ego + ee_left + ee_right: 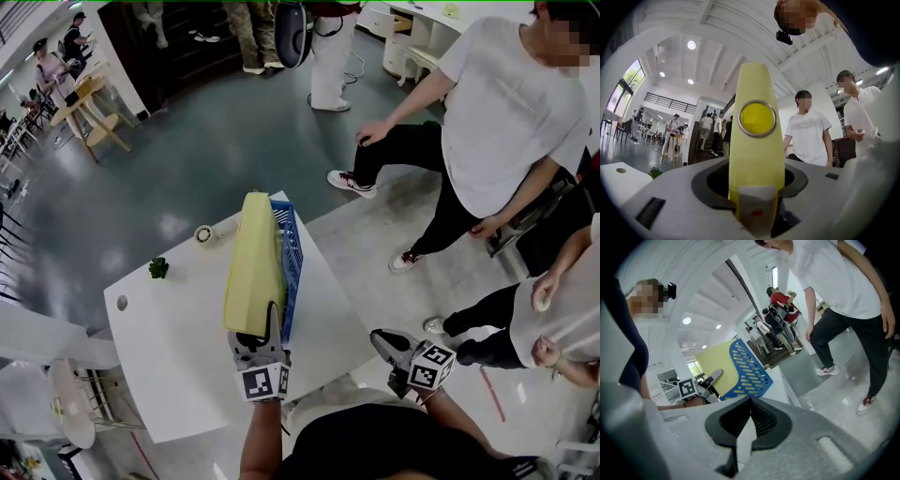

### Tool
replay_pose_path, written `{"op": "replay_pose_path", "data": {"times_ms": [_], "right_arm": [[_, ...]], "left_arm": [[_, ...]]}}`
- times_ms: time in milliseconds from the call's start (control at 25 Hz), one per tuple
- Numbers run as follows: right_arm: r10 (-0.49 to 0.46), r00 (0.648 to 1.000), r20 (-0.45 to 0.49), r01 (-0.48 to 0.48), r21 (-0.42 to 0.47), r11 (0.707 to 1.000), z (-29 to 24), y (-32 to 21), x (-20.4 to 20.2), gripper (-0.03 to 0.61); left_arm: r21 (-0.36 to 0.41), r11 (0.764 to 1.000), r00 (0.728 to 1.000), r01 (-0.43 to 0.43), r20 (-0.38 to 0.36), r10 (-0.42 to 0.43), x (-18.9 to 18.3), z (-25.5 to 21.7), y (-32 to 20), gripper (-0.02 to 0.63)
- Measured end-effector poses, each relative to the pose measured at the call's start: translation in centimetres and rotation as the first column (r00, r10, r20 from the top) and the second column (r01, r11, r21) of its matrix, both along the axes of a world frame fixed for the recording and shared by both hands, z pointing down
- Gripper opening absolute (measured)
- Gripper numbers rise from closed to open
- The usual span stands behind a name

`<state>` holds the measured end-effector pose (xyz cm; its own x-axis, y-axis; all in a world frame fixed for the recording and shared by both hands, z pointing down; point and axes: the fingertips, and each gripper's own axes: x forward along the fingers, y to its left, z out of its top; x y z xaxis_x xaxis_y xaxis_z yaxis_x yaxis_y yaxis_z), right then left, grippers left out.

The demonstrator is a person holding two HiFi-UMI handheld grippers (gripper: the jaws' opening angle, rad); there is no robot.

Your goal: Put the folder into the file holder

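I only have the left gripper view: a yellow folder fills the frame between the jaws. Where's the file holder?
Observer: In the head view the blue file holder stands on the white table, directly right of the folder.
Operator: Is the folder inside it?
Observer: The right gripper view shows yellow through the slots in the holder's wall. I can't tell whether it is fully seated.
Operator: And the right gripper?
Observer: The right gripper is shut and empty, by the table's near-right corner, apart from the holder.
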<state>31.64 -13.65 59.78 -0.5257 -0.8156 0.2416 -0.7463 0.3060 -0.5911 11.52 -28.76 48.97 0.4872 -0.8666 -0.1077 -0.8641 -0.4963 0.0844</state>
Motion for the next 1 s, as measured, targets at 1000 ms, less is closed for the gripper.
{"op": "replay_pose_path", "data": {"times_ms": [1000], "right_arm": [[-0.094, 0.987, -0.13, 0.12, 0.21, 0.97, -6.4, -1.8, -4.9, -0.003]], "left_arm": [[0.092, 0.993, 0.993, 0.075, -0.099, -0.065, -6.2, -8.1, 5.8, 0.23]]}}
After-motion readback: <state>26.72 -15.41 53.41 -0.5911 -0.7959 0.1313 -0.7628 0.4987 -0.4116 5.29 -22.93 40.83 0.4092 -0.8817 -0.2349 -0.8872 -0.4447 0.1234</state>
